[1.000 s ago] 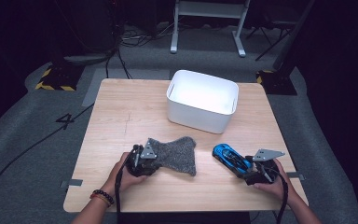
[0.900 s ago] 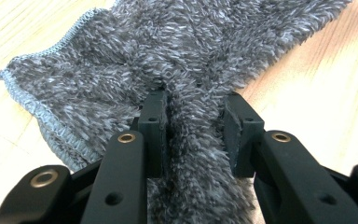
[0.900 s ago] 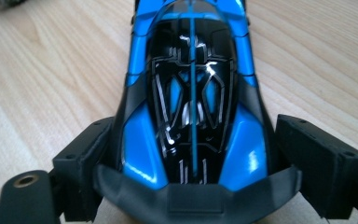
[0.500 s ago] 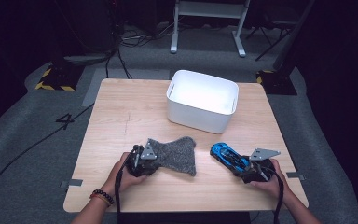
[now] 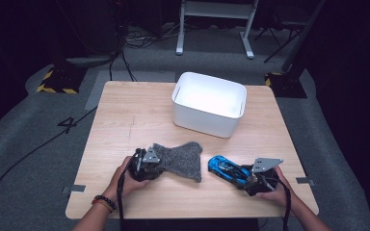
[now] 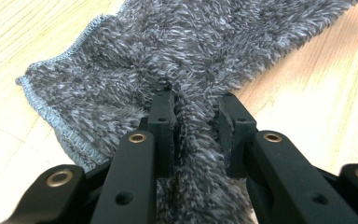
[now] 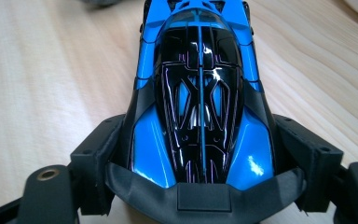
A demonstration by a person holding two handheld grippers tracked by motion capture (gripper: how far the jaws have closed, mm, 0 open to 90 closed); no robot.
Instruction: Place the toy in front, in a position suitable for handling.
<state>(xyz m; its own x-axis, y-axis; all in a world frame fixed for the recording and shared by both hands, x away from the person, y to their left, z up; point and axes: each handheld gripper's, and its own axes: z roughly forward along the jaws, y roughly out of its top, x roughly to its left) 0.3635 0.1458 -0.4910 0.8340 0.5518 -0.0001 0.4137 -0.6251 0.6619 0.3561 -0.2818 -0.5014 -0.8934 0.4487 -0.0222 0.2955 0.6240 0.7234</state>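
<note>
A grey fuzzy cloth [image 5: 180, 156] lies on the wooden table [image 5: 135, 115] near its front edge. My left gripper [image 5: 158, 166] sits at the cloth's left end. In the left gripper view its jaws [image 6: 196, 109] have just been closing and pinch a raised fold of the cloth [image 6: 191, 46]. To the right lies a blue and black toy car [image 5: 224, 167]. My right gripper [image 5: 243, 174] is at the car's rear end. In the right gripper view its jaws [image 7: 200, 135] have just been closing, and the pads press on both sides of the car [image 7: 198, 70].
A white rectangular bin [image 5: 207, 120] stands open-topped at the back middle of the table. Bare wood lies to its left and between the cloth and the car. The table's front edge is just behind both hands.
My right gripper has slid a little to the left along the car and its jaws have closed in on the car's sides. The left gripper and the cloth stay where they were.
</note>
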